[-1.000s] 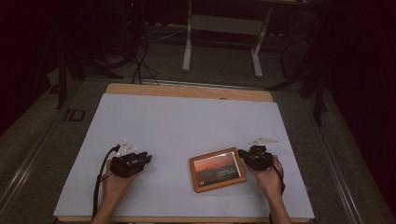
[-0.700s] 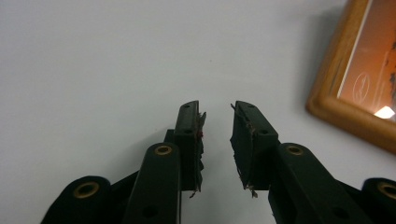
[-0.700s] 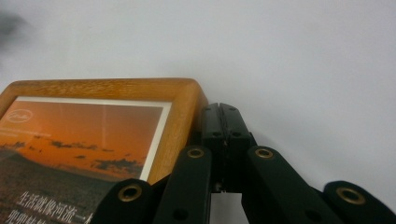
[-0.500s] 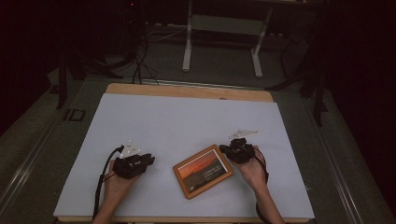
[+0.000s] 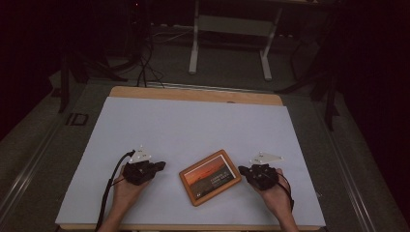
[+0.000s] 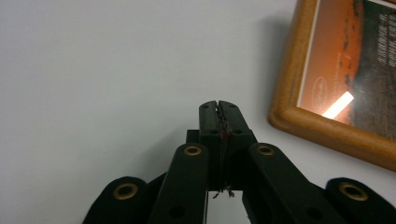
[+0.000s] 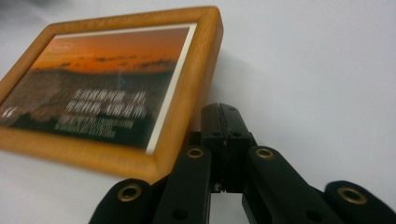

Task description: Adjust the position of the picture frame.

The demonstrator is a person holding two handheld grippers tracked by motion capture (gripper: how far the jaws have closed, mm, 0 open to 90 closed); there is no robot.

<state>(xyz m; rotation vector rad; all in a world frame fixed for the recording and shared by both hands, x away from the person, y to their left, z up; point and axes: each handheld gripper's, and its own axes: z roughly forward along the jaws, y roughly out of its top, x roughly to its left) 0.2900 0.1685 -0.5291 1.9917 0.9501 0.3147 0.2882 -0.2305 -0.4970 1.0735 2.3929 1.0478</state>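
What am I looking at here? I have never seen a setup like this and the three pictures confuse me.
A person sits at a table covered in white and holds a hand tool in each hand: two black grippers with two jaws each. The high view looks down from above: the left gripper and the right gripper rest on either side of a wooden picture frame that lies flat, showing an orange sunset print. The other two pictures come from small cameras riding on each gripper, looking along its jaws. In both, the jaws are pressed together and hold nothing; the frame lies just beside them.
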